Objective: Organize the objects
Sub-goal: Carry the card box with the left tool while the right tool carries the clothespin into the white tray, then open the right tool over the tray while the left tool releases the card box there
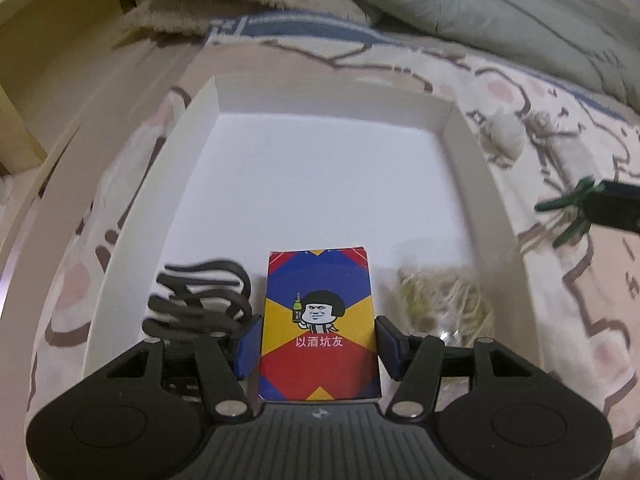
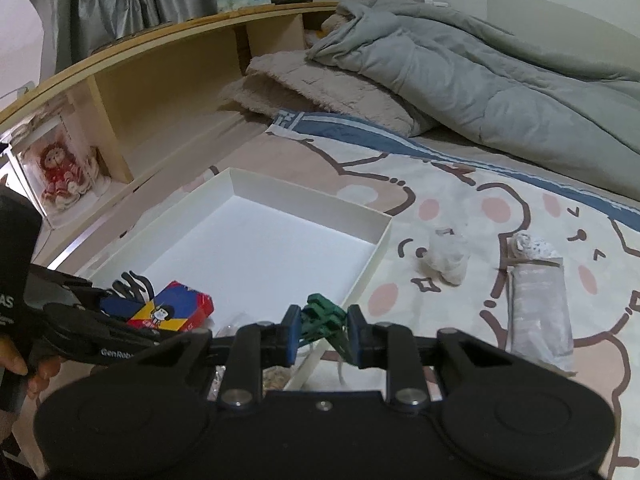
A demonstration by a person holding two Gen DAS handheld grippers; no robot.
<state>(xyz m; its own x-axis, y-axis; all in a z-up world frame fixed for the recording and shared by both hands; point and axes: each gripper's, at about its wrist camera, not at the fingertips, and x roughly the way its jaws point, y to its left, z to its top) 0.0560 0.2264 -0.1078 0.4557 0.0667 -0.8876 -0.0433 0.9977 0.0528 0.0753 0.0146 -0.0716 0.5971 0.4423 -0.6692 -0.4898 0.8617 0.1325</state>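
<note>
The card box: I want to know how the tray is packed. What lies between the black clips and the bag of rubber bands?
Only the card box, held by the left gripper, lies between the black clips and the bag of rubber bands; the left wrist view shows it.

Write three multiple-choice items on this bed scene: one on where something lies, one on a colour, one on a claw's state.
1. Where does the card box lie?
A. in the white tray
B. on the grey quilt
C. on the wooden shelf

2. What colour is the clip between the right claw's fingers?
A. red
B. green
C. yellow

3. How does the left claw stand?
A. shut on a black clip
B. holding nothing, far from the tray
C. fingers astride the card box

Key: 1 A, the box rests on the tray floor; 2 B, the clip is dark green; 3 C, the blue pads flank the box's sides.
</note>
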